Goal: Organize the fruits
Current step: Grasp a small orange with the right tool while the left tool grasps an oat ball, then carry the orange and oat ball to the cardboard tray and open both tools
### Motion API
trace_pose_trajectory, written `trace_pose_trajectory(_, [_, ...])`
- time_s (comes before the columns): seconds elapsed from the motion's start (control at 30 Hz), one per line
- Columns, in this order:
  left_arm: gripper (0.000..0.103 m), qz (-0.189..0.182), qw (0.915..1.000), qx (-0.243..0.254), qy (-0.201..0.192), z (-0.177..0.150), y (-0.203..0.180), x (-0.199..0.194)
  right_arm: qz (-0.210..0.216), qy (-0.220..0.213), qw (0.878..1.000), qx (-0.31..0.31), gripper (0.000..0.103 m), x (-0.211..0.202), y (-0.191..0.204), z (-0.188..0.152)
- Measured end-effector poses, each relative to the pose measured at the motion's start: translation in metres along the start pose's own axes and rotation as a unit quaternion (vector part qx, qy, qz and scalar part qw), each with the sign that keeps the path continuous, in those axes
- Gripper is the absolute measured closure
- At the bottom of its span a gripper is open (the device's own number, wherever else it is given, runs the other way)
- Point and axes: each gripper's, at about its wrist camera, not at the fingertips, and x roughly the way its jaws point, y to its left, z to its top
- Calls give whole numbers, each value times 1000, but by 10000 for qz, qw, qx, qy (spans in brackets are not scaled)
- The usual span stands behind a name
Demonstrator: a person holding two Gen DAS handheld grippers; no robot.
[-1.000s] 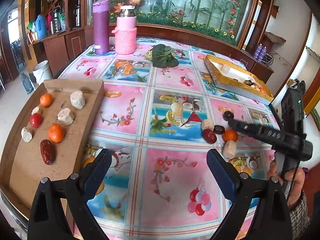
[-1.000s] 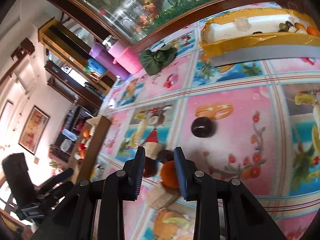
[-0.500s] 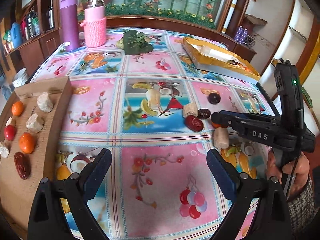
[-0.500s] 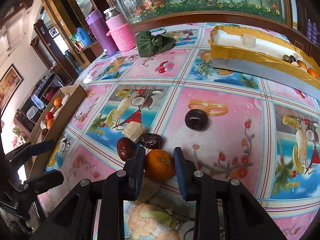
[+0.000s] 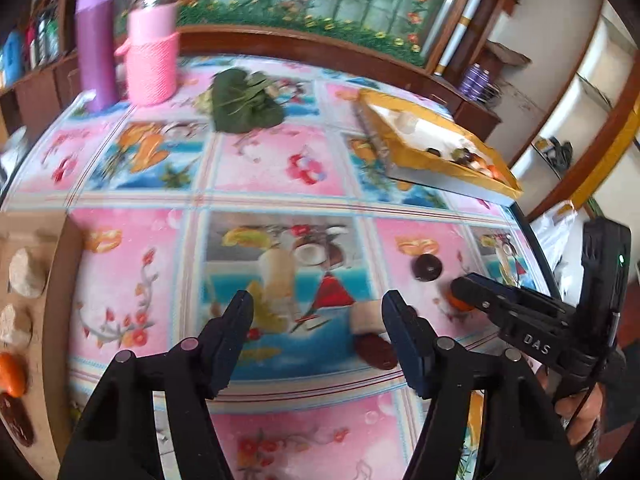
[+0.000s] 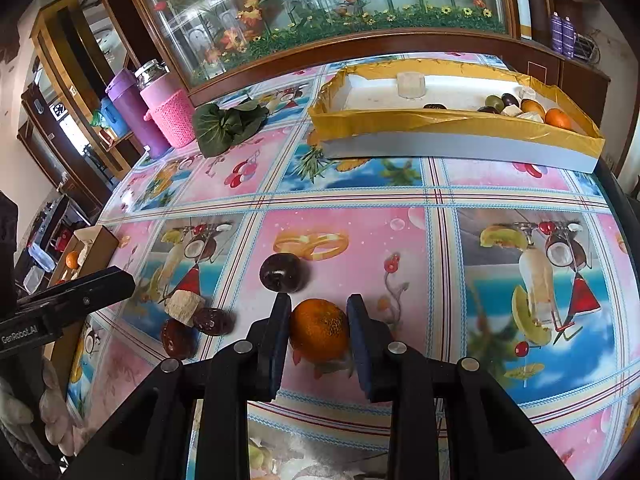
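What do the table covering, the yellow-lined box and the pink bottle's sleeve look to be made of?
Table covering: likely vinyl or oilcloth; glossy, with glare over its printed fruit pattern.
Yellow-lined box: probably cardboard or foam board, matte grey-white wall, wrapped in shiny, wrinkled yellow tape or film.
Pink bottle's sleeve: knitted or crocheted yarn; ribbed, matte stitch texture.

Black fingers [image 6: 276,344] (blue pads), silver screws.

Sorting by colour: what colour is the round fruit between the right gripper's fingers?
Orange, clearest in the right wrist view.
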Motion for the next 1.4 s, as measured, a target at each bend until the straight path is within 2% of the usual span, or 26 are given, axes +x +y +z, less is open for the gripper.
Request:
trace_pose_trajectory(0.17, [38,115,9978,609,215,-1,-32,25,20,0,10000,11,72,2,1,0])
trace_pose_trajectory(0.2, [41,82,9974,665,252,-2,-33,28,30,3,10000,12,72,2,1,0])
trace_pose_trajectory(0.23, [50,55,9970,712,309,-3,-35,33,33,6,10000,11,72,2,1,0])
trace_pose_trajectory(0.3, [58,0,9967,680,437,-7,-32,39,33,1,10000,11,72,2,1,0])
trace_pose_trajectory(0.33, [58,-105,9972,622,401,-7,-30,37,36,2,10000,12,72,2,1,0])
trace_pose_trajectory(0.43, [58,-43,9976,556,412,-9,-24,37,47,13,10000,7,72,2,1,0])
trace_pose_trajectory(0.63, [57,-222,9979,464,404,-8,-28,43,59,-8,10000,-21,72,2,4,-1])
trace_pose_trajectory(0.67, [61,-287,9977,482,385,-10,-30,43,69,-25,10000,3,72,1,3,-1])
trace_pose_trajectory(0.7, [78,-381,9975,476,365,-10,-31,42,77,-44,10000,26,72,1,2,-1])
trace_pose_trajectory(0.73, [78,-460,9972,459,380,-11,-32,41,76,-68,9999,51,72,0,1,-1])
trace_pose_trajectory(0.83, [79,-309,9980,454,315,-14,-33,37,130,-137,9998,100,72,-2,0,0])
trace_pose_trajectory(1.0, [78,-350,9993,73,122,-17,-14,8,488,-187,9983,254,72,-6,-3,1])
trace_pose_trajectory(1.1, [78,-303,9994,-111,-87,-22,2,-22,936,-160,9942,511,72,-5,-9,2])
trace_pose_trajectory(1.3, [78,195,9971,-482,-557,-41,55,-84,1521,-19,9847,849,72,2,-11,-1])
trace_pose_trajectory(1.4, [78,398,9922,-923,-734,-54,97,-111,1740,47,9795,1012,72,5,-8,-5])
